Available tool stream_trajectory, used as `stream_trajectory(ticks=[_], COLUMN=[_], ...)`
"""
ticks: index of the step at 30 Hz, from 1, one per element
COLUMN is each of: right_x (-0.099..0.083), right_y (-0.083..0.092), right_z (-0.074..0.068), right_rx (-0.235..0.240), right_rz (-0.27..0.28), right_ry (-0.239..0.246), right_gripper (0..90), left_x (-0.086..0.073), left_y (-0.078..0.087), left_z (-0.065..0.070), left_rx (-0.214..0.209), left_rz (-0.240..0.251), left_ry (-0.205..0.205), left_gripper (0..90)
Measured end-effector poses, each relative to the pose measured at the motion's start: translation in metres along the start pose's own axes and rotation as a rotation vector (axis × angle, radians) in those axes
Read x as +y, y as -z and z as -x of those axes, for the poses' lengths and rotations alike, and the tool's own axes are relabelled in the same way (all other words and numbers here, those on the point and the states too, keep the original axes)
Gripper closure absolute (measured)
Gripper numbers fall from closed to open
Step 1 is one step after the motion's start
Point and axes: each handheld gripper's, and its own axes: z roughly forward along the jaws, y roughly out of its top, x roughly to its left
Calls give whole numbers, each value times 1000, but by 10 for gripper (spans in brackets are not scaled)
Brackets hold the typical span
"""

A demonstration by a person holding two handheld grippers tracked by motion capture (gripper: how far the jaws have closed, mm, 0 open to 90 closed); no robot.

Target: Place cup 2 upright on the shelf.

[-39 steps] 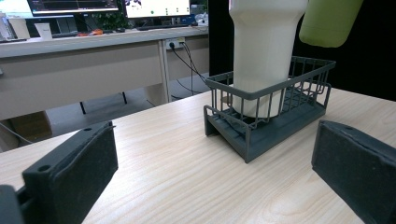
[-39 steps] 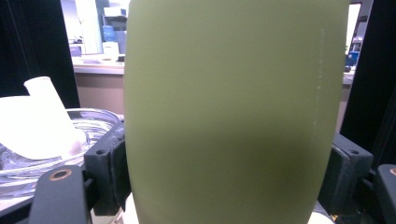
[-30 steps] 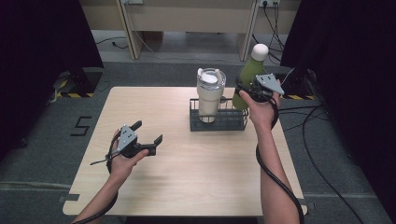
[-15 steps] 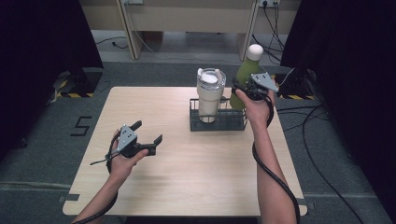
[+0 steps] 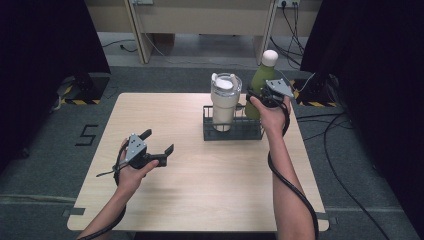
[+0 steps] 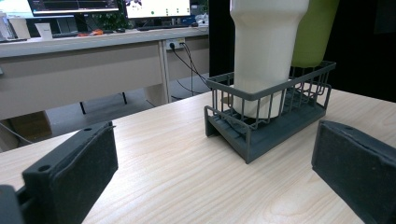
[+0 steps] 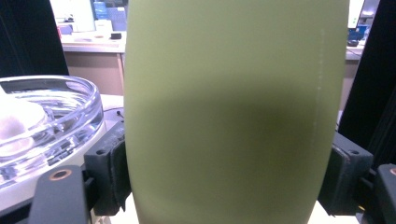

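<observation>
One readable mark: a black numeral "5" point(image 5: 86, 135) on the grey carpet floor point(image 5: 45, 150), left of the table point(image 5: 210, 200). Monitor screens point(image 6: 74, 5) behind the desk in the left gripper view show content too small to read. No labels or brands legible on the bottle, tumbler or rack.

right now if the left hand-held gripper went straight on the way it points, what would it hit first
Probably the dark wire rack: the left hand-held gripper has open jaws framing bare table, with the rack's near corner ahead and the cream tumbler standing in it just behind. Depth is hard to judge.
</observation>
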Motion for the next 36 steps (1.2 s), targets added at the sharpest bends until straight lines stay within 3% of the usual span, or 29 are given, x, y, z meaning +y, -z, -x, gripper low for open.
stream_trajectory(ticks=[36], right_x=[-32], right_y=[-21], right_z=[0], right_rx=[-26], right_rz=[-99], right_ry=[-5], right_gripper=[212], left_x=[-1], left_y=[-1], left_z=[1], left_rx=[-4], left_rz=[-4], left_ry=[3], left_gripper=[0])
